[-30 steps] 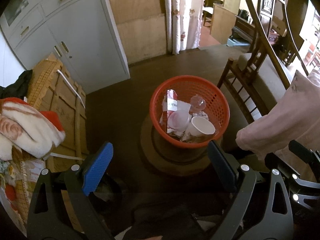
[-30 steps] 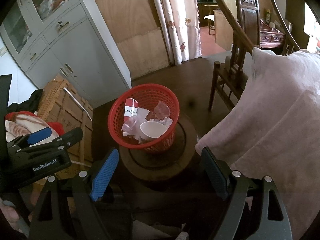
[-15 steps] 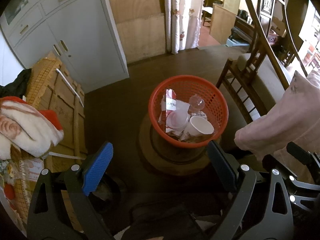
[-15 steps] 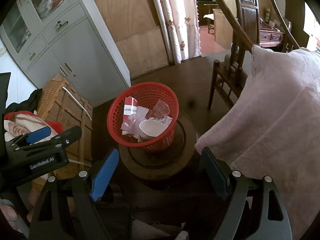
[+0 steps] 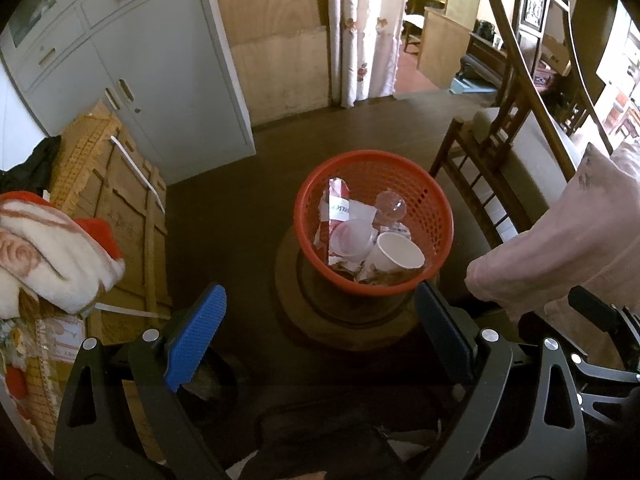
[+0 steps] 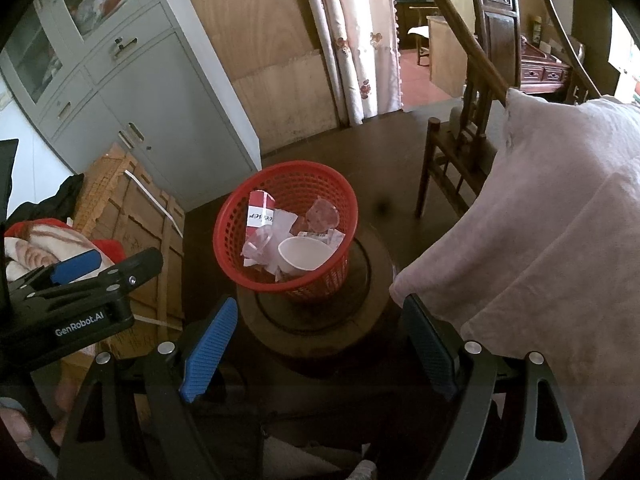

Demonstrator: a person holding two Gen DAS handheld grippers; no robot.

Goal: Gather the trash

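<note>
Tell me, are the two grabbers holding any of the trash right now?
No. The left gripper and the right gripper are both open with nothing between their fingers. The trash sits in the red basket.

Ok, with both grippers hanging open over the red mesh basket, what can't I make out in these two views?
- Bottom of the red plastic mesh basket: both views, covered by the white paper cup, clear plastic cup and wrappers.
- Lettering on the red-and-white packet: too small, partly folded.
- Floor under the open left gripper and open right gripper: dark, hidden by their frames.
- Wooden chair: largely draped by the pink cloth.
</note>
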